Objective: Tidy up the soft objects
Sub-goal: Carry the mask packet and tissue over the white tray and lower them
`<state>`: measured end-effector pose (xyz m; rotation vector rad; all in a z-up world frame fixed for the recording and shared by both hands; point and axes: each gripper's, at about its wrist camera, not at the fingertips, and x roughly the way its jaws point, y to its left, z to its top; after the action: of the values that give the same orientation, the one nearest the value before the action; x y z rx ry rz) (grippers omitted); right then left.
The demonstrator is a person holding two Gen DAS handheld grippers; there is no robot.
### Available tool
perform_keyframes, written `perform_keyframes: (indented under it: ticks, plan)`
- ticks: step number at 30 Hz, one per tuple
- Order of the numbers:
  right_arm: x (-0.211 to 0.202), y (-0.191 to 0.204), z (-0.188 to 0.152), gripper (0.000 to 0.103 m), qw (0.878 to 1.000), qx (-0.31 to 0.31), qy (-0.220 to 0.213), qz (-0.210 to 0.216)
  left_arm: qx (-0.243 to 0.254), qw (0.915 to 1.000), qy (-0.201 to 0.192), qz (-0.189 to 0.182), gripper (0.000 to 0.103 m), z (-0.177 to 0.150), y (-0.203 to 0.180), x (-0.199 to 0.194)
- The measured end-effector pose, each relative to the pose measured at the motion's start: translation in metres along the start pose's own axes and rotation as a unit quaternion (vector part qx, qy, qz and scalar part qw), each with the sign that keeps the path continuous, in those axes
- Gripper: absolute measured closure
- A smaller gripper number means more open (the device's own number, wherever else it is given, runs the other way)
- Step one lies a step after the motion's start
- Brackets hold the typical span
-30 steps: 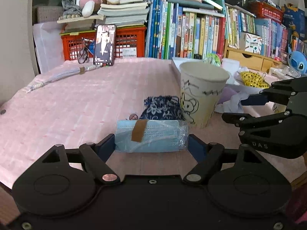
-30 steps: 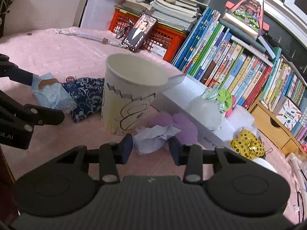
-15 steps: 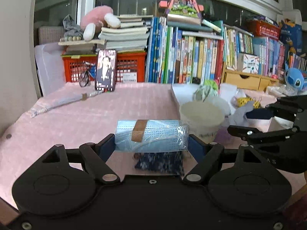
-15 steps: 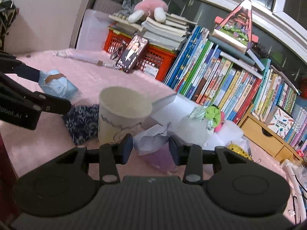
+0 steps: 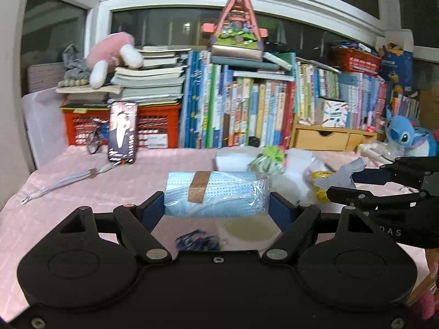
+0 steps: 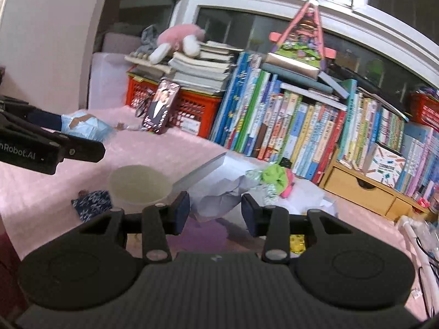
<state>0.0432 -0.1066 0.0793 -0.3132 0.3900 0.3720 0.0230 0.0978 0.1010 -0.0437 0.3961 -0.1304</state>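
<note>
Both grippers have risen since the earlier frames; the cup (image 6: 138,185) and blue pouch (image 6: 92,204) now lie well below them on the pink tabletop (image 5: 82,192). Left gripper (image 5: 216,204) is clenched on the mask pack (image 5: 216,194), and right gripper (image 6: 215,211) grasps crumpled tissue (image 6: 216,200). Farther off waits the white box (image 6: 203,171), so I judge both soft things are ready to be carried somewhere.

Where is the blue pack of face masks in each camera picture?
Left wrist view: the mask pack sits in the middle, clamped in the left gripper.
Right wrist view: far left, mask pack partly hidden.
Shared landmark: the paper cup below.
</note>
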Motion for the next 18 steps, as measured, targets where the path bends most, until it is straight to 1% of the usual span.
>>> perform_keyframes:
  ticks: [11,18]
  plan:
    - [-0.006,-0.058,0.007,0.045,0.998,0.058,0.005,-0.033,0.026,0.9984,0.007,-0.051,0.024,0.043,-0.043,0.025]
    - [0.003,-0.097,0.014,0.045,0.993,0.105,0.018,-0.041,0.030,0.9959,0.039,-0.075,0.024,0.072,-0.065,0.058]
